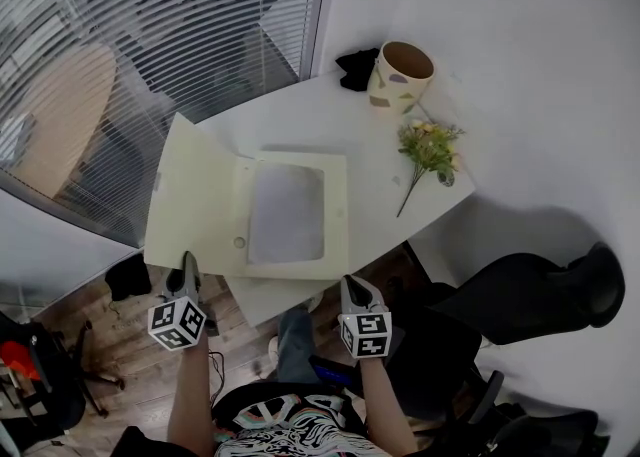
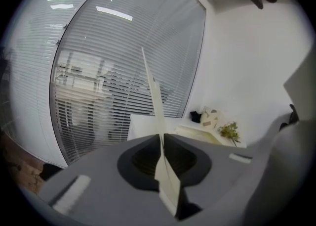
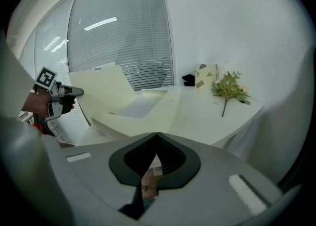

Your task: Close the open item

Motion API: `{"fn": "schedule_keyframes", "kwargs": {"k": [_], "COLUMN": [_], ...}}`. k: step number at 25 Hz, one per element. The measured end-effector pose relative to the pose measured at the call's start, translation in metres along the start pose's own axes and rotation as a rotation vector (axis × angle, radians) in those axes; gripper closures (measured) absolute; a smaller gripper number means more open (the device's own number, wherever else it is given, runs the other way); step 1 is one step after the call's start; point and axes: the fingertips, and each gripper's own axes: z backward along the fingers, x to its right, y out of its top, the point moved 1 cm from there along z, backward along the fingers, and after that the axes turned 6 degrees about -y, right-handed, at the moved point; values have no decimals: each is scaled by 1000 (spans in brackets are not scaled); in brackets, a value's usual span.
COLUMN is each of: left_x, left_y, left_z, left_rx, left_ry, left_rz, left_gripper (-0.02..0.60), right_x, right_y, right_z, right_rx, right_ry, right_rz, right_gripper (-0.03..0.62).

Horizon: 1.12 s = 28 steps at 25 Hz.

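A cream folder [image 1: 337,207] lies open on the white table [image 1: 330,120], with a grey sheet [image 1: 287,212] inside. Its cover flap [image 1: 195,195] stands raised at the left. My left gripper [image 1: 187,270] is shut on the flap's near edge; in the left gripper view the thin flap [image 2: 154,96] runs upward from between the closed jaws of the left gripper [image 2: 161,138]. My right gripper [image 1: 352,290] hangs just off the table's front edge, shut and holding nothing. In the right gripper view the right gripper [image 3: 157,136] faces the folder [image 3: 148,109], and the left gripper [image 3: 66,91] shows beside the flap [image 3: 101,89].
A patterned cup [image 1: 400,75], a small black object [image 1: 355,68] and a sprig of flowers [image 1: 430,150] sit at the table's far right. A glass wall with blinds [image 1: 150,35] runs along the left. A black chair [image 1: 520,295] stands at the right.
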Motion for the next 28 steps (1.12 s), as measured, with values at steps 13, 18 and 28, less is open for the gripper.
{"fn": "schedule_keyframes", "kwargs": {"k": [13,18,28], "left_x": [16,25,45], "left_y": [4,7,11], "left_z": [-3,-5,-4], "left_rx": [7,12,18], "left_ry": [-44,-73,-127], "left_rz": [-37,-53,-99], "left_gripper": [509,512,512], "right_x": [1,2,0], "right_y": [-1,-1,0], "right_z": [-1,-1,1], "right_rx": [-4,1,10], "right_ry": [-2,1,1], "right_rz": [-10,-29,-36], "right_gripper": [593,593,594]}}
